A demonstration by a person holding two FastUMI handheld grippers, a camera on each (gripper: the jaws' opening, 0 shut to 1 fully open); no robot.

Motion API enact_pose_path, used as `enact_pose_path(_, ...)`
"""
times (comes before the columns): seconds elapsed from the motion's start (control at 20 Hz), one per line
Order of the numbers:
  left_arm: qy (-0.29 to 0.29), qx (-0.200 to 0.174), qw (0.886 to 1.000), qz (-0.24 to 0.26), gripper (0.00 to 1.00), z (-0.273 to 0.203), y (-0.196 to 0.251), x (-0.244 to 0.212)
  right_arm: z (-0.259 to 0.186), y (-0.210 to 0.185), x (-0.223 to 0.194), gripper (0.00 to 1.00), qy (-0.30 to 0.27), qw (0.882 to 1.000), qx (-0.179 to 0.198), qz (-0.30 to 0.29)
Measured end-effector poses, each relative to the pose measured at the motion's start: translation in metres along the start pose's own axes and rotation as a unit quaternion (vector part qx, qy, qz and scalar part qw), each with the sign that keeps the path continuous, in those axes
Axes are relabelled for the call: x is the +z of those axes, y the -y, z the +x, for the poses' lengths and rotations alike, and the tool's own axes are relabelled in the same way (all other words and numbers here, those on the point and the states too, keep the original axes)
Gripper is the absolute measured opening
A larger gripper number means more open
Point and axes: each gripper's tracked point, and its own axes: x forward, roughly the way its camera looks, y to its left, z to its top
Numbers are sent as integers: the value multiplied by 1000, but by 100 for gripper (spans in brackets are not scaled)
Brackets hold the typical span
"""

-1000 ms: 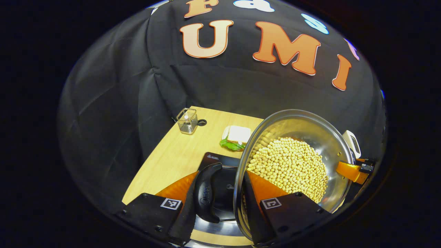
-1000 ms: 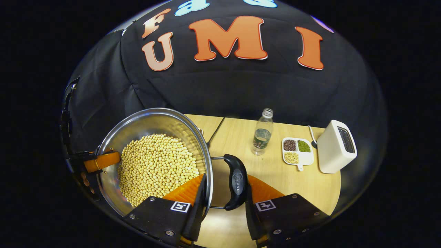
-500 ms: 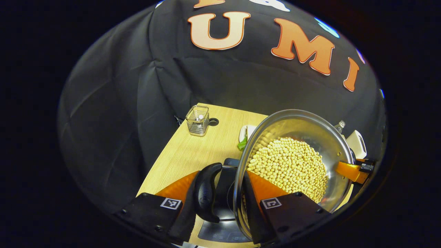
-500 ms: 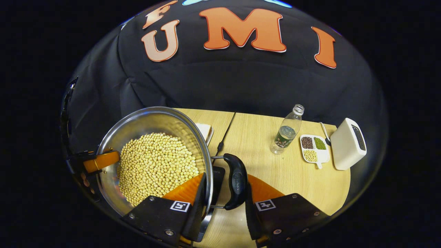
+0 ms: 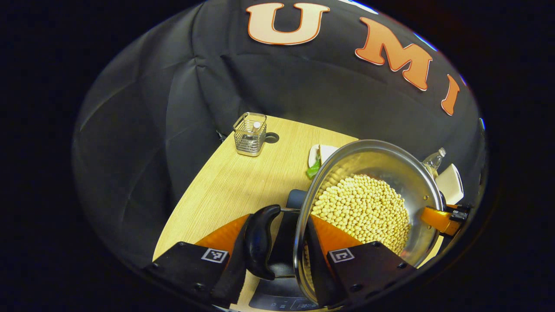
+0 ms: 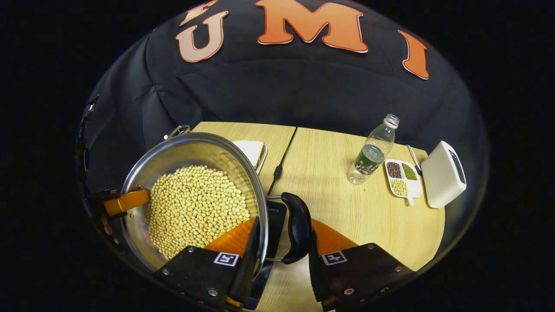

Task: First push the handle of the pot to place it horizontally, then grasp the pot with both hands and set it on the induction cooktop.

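A steel pot (image 5: 390,169) (image 6: 190,149) full of pale yellow beans hangs above the table, gripped at both sides. My left gripper (image 5: 275,258) is shut across the pot wall and its black loop handle (image 5: 259,238), one finger inside the rim. In the same way my right gripper (image 6: 281,260) is shut over the opposite handle (image 6: 299,225). Each view shows the other gripper at the pot's far rim, the right gripper (image 5: 440,216) and the left gripper (image 6: 123,201). The black induction cooktop (image 5: 277,299) (image 6: 274,229) lies just below, partly hidden by the pot.
On the wooden table (image 6: 329,195) stand a wire basket (image 5: 250,134), a plate with a sandwich (image 6: 252,151), a plastic bottle (image 6: 373,149), a sectioned dish of beans (image 6: 401,178) and a white box-shaped appliance (image 6: 444,173). A black cable (image 6: 279,167) runs to the back.
Both grippers kept their hold while the pot travelled left and nearer. The cooktop has come under the pot's right rim, and the bottle, dish and basket have slid farther off.
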Motion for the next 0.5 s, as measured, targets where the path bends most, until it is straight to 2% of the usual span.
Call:
enact_pose_path(0.25, -23, 3, 1000, -18, 70, 32, -4, 2, 2, -3, 11, 55, -21, 1000, -5, -2)
enact_pose_path(0.4, -24, 5, 999, -20, 70, 28, 0, -5, 1, -3, 10, 55, -24, 1000, -3, -3)
enact_pose_path(0.45, -26, 5, 999, -21, 70, 26, 1, -5, 1, -1, 9, 51, -26, 1000, -2, 0)
enact_pose_path(0.5, -29, 7, 999, -21, 70, 25, 1, -7, 1, 0, 10, 55, -28, 1000, -2, 3)
